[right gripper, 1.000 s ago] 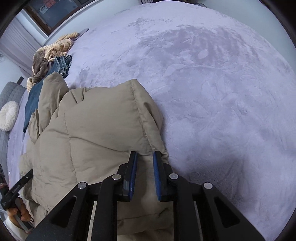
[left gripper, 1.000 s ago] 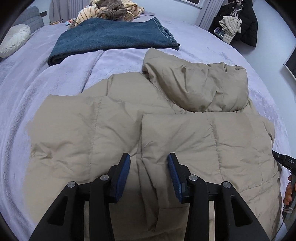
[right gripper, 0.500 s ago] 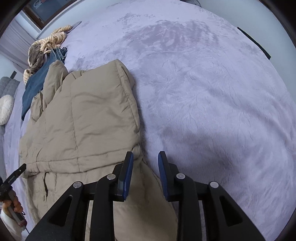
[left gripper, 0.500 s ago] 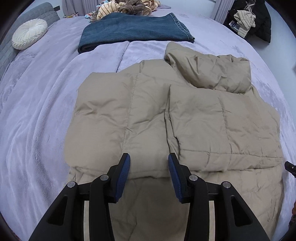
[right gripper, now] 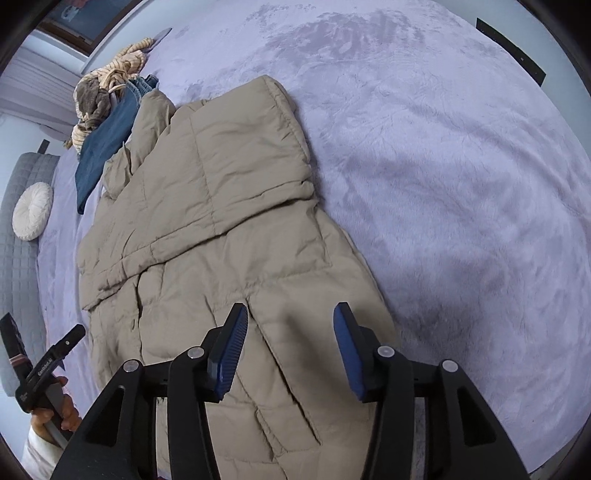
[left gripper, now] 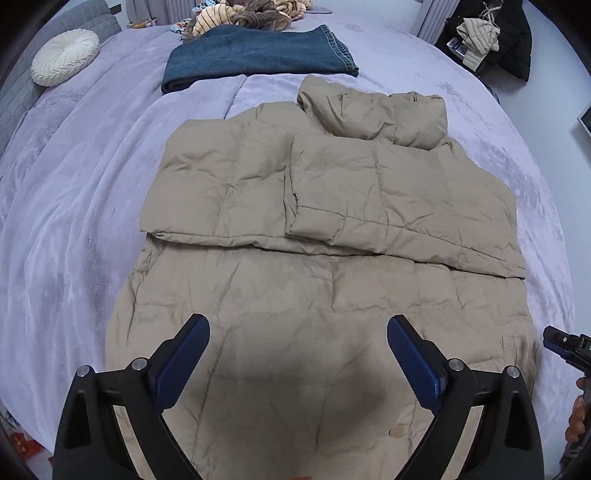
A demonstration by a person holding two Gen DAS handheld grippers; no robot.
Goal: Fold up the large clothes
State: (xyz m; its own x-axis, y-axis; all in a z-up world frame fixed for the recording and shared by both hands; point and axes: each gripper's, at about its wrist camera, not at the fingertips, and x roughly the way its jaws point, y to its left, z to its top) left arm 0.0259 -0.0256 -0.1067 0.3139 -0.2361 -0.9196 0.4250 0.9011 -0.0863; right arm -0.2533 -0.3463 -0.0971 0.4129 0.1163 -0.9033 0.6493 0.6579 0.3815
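A beige puffer jacket point(left gripper: 325, 229) lies flat on the lilac bed, both sleeves folded across its chest and the hood at the far end. It also shows in the right wrist view point(right gripper: 207, 236). My left gripper point(left gripper: 298, 325) is open and empty, hovering over the jacket's lower part near the hem. My right gripper point(right gripper: 290, 314) is open and empty above the jacket's lower right side. The right gripper's tip shows at the right edge of the left wrist view point(left gripper: 565, 341); the left gripper shows at the lower left of the right wrist view point(right gripper: 48, 363).
Folded blue jeans point(left gripper: 255, 57) lie beyond the hood, with a heap of striped clothes point(left gripper: 243, 13) behind them. A round white cushion point(left gripper: 64, 55) sits at the far left by a grey headboard. Dark coats point(left gripper: 491, 40) hang at the far right. The lilac bedspread point(right gripper: 461, 184) spreads to the right.
Both grippers have let go of the jacket, opened wide and drawn back toward the hem. The sleeves now lie folded across the chest.
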